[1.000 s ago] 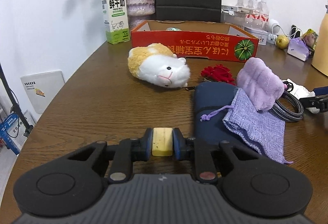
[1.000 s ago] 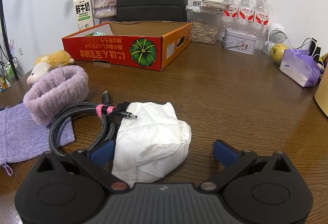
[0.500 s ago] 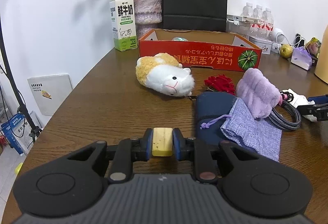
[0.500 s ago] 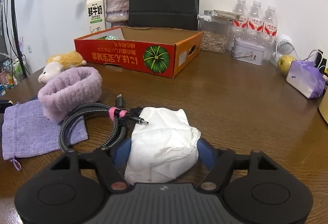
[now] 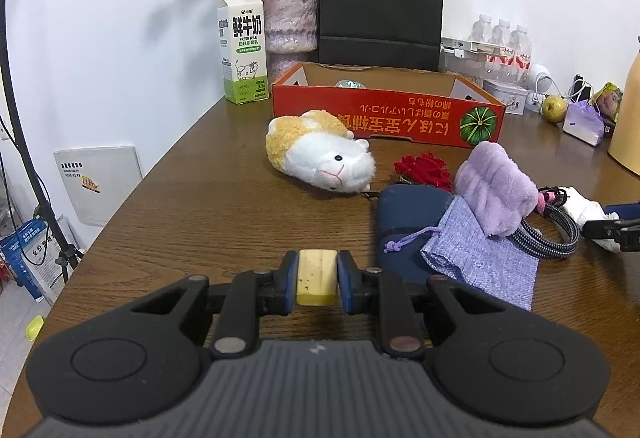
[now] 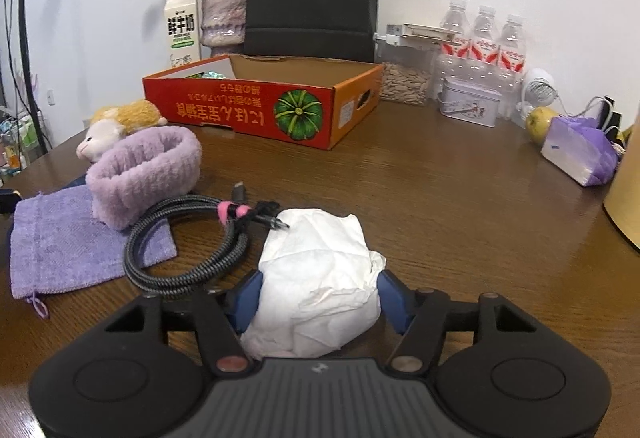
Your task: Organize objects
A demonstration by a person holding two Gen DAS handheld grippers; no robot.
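My left gripper (image 5: 317, 282) is shut on a small yellow block (image 5: 316, 276) and holds it above the near table edge. My right gripper (image 6: 320, 300) is shut on a crumpled white tissue wad (image 6: 320, 278), which sits beside a coiled braided cable (image 6: 188, 242). The open red cardboard box (image 5: 384, 115) stands at the back, also in the right wrist view (image 6: 256, 109). In front of it lie a plush hamster (image 5: 320, 155), a red fabric rose (image 5: 424, 167), a navy pouch (image 5: 404, 213), a lilac drawstring bag (image 5: 480, 258) and a purple fluffy band (image 5: 496, 185).
A milk carton (image 5: 242, 49), flower vase (image 5: 288, 17) and black paper bag (image 5: 380, 1) stand behind the box. Water bottles (image 6: 484, 37), a tin (image 6: 470, 99), a pear (image 6: 538, 119) and a purple tissue pack (image 6: 576, 153) fill the back right. A yellow jug (image 5: 628, 117) stands at far right.
My right gripper's fingers closed in from wide open onto the tissue wad. Both grippers rose and tilted back a little. The left gripper kept hold of the yellow block.
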